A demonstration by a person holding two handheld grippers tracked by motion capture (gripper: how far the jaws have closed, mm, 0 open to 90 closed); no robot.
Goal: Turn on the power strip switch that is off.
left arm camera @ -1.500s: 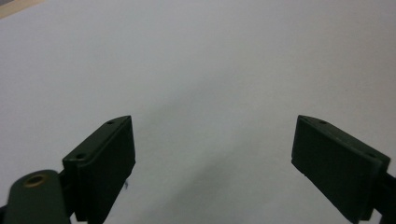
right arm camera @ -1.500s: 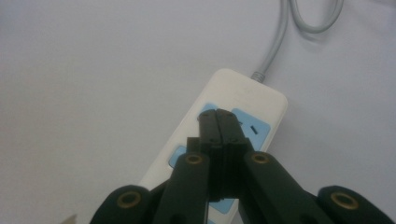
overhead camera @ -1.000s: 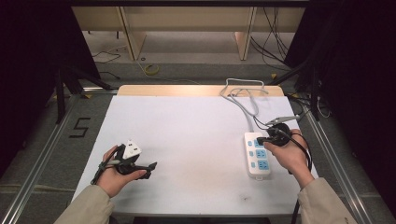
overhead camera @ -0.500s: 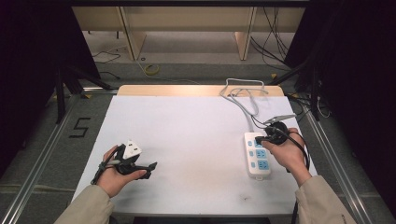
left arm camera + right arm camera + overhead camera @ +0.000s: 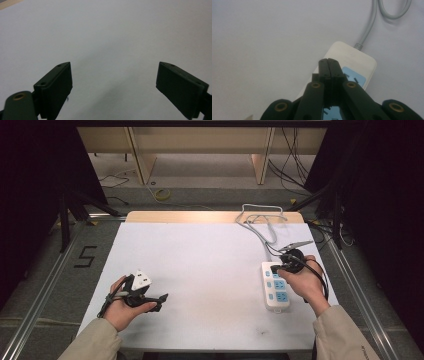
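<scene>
High view: left gripper point(image 5: 159, 301) is held nr table's point(image 5: 200, 265) front-left corner, jaws spread wide, nothing between. Right gripper point(image 5: 278, 267), jaws pressed together, is poised over power strip point(image 5: 276, 288) by right edge.

The right tool point(image 5: 283, 266), in the person's right hand point(image 5: 305, 282), creeps slightly toward seven o'clock over the far end of the white, blue-socketed power strip point(image 5: 276, 286).

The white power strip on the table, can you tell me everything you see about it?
The power strip is a long white plastic bar with rounded corners and blue socket panels. It lies flat at the table's right side. A grey cord runs from its far end and loops away. The right hand-held gripper, jaws shut, is over its far end.
</scene>
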